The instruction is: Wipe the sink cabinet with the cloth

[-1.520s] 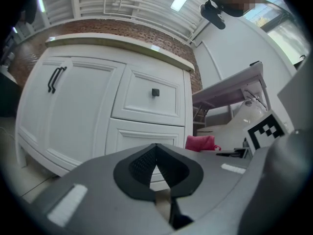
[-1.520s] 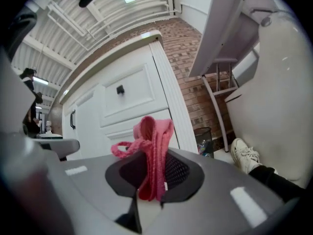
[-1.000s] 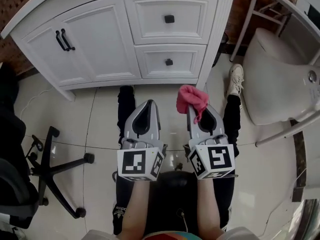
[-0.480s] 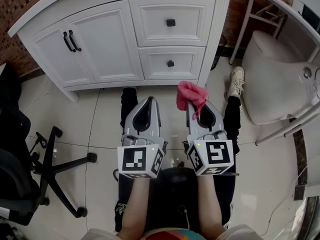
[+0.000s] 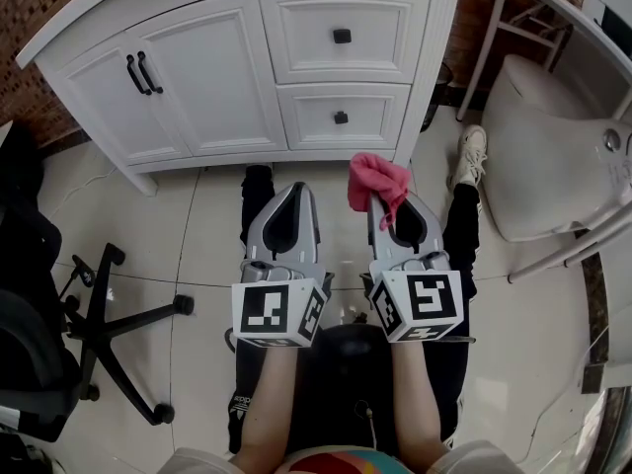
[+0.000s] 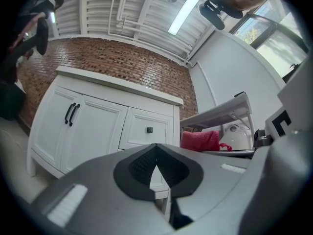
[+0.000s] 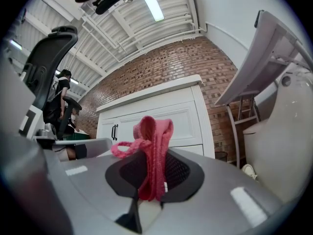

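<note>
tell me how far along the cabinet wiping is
Done: the cloth is picked up, pinched in the right tongs. In hand: both tongs face the sink cabinet, clear of it; the left tongs are shut and empty. Left: all the wiping, as the cloth touches no door or drawer yet.

Left gripper point(image 5: 292, 194): jaws together, empty, just beside the right.
Right gripper point(image 5: 387, 205): jaws clamped on pink cloth point(image 5: 376, 180).
Forearms point(image 5: 265, 393): parallel, behind both.
</note>
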Demonstrator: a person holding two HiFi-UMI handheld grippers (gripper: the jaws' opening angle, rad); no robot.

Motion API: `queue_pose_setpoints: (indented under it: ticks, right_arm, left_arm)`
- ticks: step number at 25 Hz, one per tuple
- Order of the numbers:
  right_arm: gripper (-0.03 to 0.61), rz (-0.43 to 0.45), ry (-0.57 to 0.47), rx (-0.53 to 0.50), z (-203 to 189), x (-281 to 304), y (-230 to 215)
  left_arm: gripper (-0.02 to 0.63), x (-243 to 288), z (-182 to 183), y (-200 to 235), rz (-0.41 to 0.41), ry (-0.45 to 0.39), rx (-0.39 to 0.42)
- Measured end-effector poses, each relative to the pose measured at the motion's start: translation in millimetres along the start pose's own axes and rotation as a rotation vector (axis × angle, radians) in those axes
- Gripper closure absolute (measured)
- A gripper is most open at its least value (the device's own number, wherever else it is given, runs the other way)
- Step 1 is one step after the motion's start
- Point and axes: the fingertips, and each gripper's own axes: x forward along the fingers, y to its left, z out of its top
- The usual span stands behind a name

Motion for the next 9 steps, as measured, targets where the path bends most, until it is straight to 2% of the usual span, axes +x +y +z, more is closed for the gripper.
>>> queue_pose_setpoints:
  ticks: [2,6,9]
  right_arm:
    - [0.514,0.008,-0.007,0.019,2,0,1]
    - [0.514,0.003,-0.017,-0.041,8,-1,2]
    - [0.514,0.004,-0.026,-0.022,11,-2,1]
  left_arm:
    - [0.598,0,1,-1,-0.004,-0.006,0.0]
    - [0.598,-1,4,-1,-0.009,-0.022,-0.005]
    - [0.598,-2,8,0,-0.004,-0.026,-0.01]
